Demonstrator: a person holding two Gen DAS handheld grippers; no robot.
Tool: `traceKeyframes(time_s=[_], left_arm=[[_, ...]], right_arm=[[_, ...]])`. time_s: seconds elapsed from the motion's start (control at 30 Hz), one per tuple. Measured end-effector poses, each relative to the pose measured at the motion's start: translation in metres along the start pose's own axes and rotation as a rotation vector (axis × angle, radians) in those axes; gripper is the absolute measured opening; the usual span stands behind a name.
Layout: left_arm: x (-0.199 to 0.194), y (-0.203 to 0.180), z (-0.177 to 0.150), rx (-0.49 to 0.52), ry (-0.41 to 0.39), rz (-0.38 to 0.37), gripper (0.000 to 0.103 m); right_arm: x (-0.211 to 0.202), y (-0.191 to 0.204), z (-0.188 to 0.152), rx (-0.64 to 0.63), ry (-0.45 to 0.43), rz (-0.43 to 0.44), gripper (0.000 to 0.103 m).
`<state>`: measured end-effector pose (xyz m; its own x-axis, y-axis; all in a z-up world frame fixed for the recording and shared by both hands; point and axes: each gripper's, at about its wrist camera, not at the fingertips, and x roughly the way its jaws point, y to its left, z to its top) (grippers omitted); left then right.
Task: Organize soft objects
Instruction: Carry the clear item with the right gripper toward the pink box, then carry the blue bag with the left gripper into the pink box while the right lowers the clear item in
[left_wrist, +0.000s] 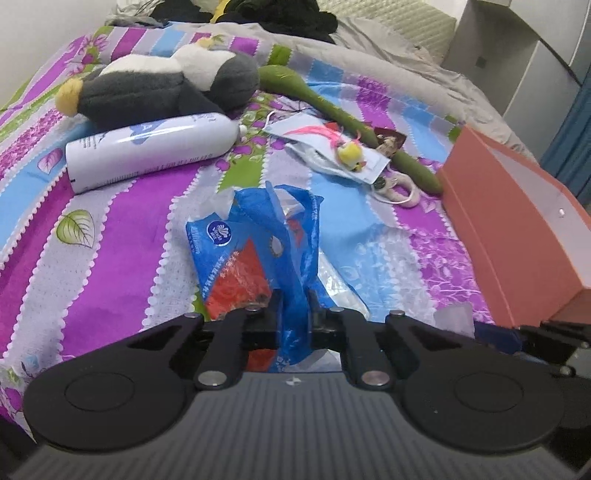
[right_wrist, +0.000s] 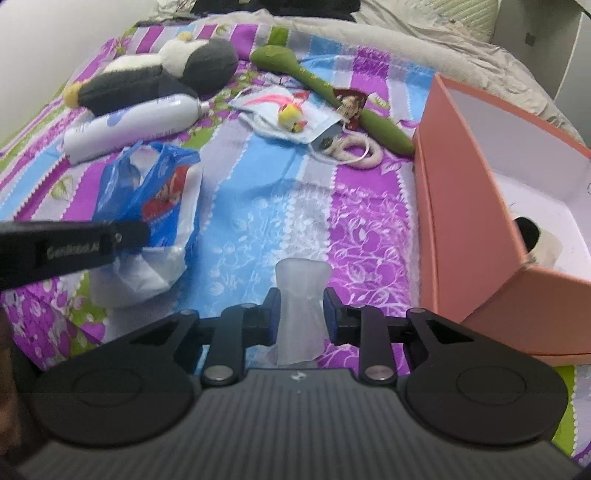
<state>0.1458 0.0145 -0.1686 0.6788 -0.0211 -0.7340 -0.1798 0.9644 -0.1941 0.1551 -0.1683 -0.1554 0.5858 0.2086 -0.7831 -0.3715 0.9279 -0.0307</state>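
Since the left gripper (left_wrist: 294, 310) sits at 6 o'clock in the left wrist view, you can see its jaws nearly closed, pinching the blue plastic bag (left_wrist: 291, 236) by its twisted handle, with the tissue pack (left_wrist: 231, 266) inside. The plush penguin (left_wrist: 162, 85) lies up at 11 o'clock, the orange box (left_wrist: 517, 229) at 3.

In the right wrist view, the right gripper (right_wrist: 298, 310) pinches a frosted white soft piece (right_wrist: 301, 295), jaws narrowed around it. The box interior is open at 3 o'clock. I'd swing the white piece over the rim before letting go, and keep the bag lifted clear so it doesn't drag.
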Motion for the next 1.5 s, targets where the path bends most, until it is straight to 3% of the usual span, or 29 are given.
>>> traceKeyframes(time_s=[0.43, 0.87, 1.2, 1.5], left_arm=[[-0.075, -0.003, 0.020, 0.027, -0.077, -0.098, 0.013], [-0.155, -0.019, 0.024, 0.095, -0.153, -0.197, 0.013], [-0.181, -0.047, 0.017, 0.135, -0.171, -0.268, 0.013], [-0.176, -0.088, 0.018, 0.179, -0.143, -0.358, 0.013]], right_arm=[[-0.071, -0.006, 0.023, 0.052, -0.121, 0.003, 0.028], [-0.148, -0.003, 0.018, 0.113, -0.248, 0.005, 0.029], [-0.180, -0.019, 0.006, 0.144, -0.321, -0.024, 0.029], [-0.196, -0.054, -0.007, 0.213, -0.341, -0.088, 0.029]])
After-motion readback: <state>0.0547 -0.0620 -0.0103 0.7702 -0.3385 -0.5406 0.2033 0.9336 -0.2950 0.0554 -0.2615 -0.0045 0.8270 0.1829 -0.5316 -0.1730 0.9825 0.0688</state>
